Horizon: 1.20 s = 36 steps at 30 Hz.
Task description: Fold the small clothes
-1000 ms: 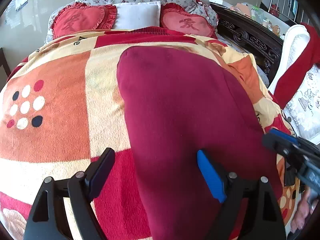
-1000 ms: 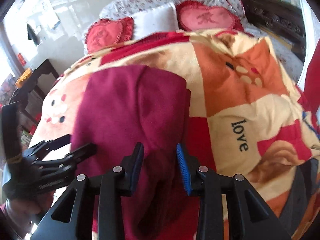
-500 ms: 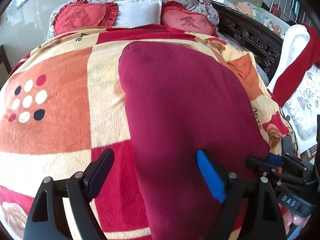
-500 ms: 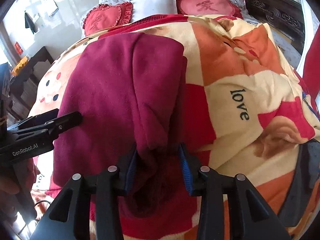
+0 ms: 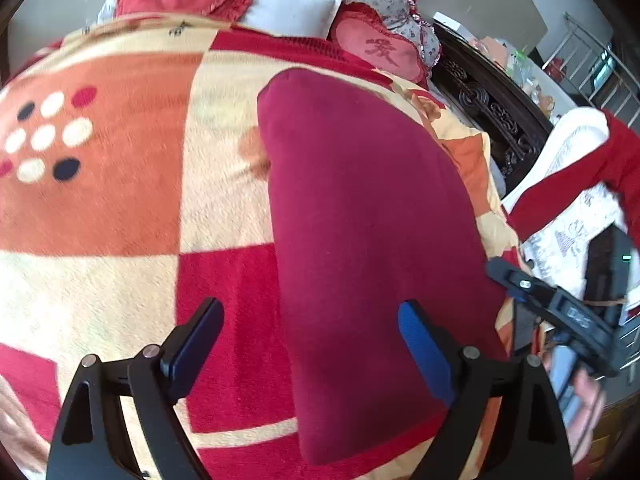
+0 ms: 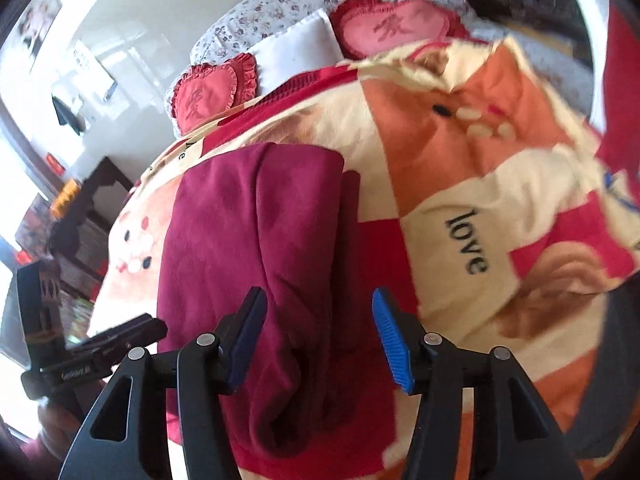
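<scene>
A dark red garment (image 5: 368, 240) lies folded lengthwise on the checked blanket (image 5: 120, 208); it also shows in the right wrist view (image 6: 256, 248). My left gripper (image 5: 308, 344) is open and empty above the garment's near left edge. My right gripper (image 6: 320, 336) is open and empty above the garment's near right fold, whose loose end bunches below the fingers. The right gripper shows at the right edge of the left wrist view (image 5: 560, 312), beside the garment. The left gripper shows at the left edge of the right wrist view (image 6: 100, 348).
Heart-shaped red pillows (image 5: 380, 52) and a white pillow (image 5: 292, 12) lie at the head of the bed. A dark carved bed frame (image 5: 488, 108) runs along the right side. A white chair with a red cloth (image 5: 580, 184) stands to the right. A dark cabinet (image 6: 88, 208) stands left.
My right gripper has opened wider and let go of the garment's fold, then lifted back. My left gripper stayed open and shifted slightly. The garment lies still.
</scene>
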{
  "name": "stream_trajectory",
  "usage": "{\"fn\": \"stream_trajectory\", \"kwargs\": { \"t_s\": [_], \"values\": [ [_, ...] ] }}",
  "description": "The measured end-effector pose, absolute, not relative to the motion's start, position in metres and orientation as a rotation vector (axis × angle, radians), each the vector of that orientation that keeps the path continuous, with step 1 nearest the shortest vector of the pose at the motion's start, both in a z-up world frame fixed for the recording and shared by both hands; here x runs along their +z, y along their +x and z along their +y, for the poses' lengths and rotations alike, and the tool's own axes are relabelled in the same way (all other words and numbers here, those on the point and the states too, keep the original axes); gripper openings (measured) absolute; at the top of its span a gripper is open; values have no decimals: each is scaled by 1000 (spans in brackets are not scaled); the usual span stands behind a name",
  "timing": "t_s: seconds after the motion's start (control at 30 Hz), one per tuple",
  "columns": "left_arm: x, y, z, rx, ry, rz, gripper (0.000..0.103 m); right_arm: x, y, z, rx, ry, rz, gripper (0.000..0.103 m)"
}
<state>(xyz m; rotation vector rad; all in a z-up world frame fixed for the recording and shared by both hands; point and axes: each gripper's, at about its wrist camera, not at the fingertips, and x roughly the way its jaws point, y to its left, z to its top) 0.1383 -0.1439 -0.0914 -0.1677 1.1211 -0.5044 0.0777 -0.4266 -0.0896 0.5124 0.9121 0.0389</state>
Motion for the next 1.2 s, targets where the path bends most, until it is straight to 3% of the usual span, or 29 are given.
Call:
{"fn": "stream_trajectory", "kwargs": {
  "t_s": [0.4,0.57,0.63,0.7,0.8,0.9,1.2],
  "values": [
    [-112,156,-159,-558,-228,1161,93,-128,120,-431,163,640,937,54],
    [-120,163,-164,-563,-265,1187,94,-137,129,-433,196,707,937,54],
    [-120,164,-165,-566,-271,1182,92,-135,127,-431,201,700,927,46],
    [-116,163,-168,-594,-263,1164,79,-128,124,-426,194,664,915,30],
    [-109,158,-171,-584,-229,1147,72,-111,117,-415,187,579,897,16],
    [-98,156,-161,-600,-251,1153,59,-90,111,-405,195,555,880,14],
    [-53,115,-81,-594,-320,1169,59,-52,91,-346,291,555,905,13]
  ]
}}
